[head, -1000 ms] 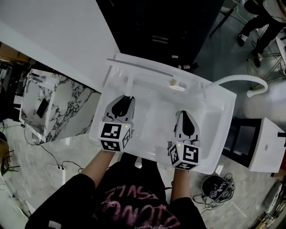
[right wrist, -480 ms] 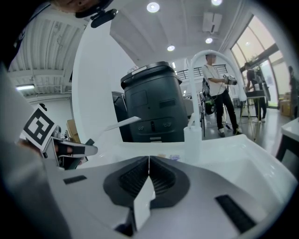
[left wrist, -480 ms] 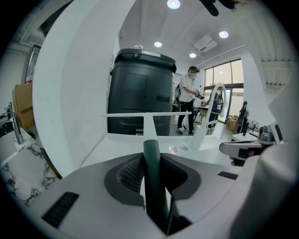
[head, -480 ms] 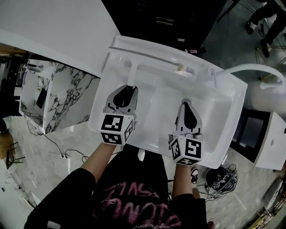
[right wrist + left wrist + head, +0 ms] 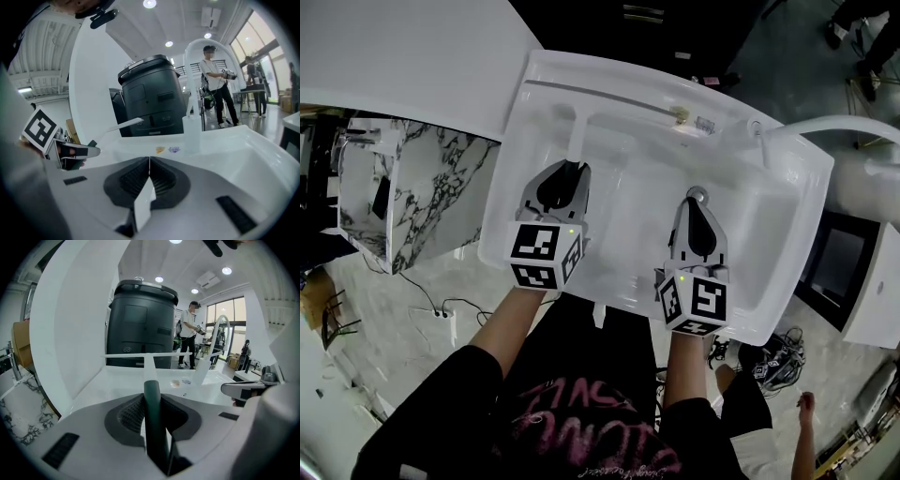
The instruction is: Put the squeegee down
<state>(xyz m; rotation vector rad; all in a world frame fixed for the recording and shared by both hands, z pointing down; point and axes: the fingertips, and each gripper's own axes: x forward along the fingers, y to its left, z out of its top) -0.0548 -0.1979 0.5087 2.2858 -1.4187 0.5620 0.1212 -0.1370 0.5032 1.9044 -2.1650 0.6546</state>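
The squeegee has a dark green handle (image 5: 152, 423), a white neck and a long white blade (image 5: 600, 97) that lies across the far rim of the white sink (image 5: 773, 246). My left gripper (image 5: 571, 171) is shut on the handle, low over the sink's left half, and the blade (image 5: 154, 354) stands straight ahead of the left gripper (image 5: 151, 397) in its own view. Over the sink's right half my right gripper (image 5: 697, 199) is shut, its jaws meeting at the tip. Seen from the right gripper view, the right gripper (image 5: 149, 161) has only a thin white strip behind its tip.
A white arched faucet (image 5: 830, 127) rises at the sink's right corner. Small stickers (image 5: 681, 114) sit on the back ledge. A marbled cabinet (image 5: 417, 192) stands to the left. Beyond the sink are a tall dark bin (image 5: 140, 329) and a standing person (image 5: 190, 336).
Both grippers have sunk lower toward the sink basin. The left one still grips the squeegee handle and the right one stays shut.
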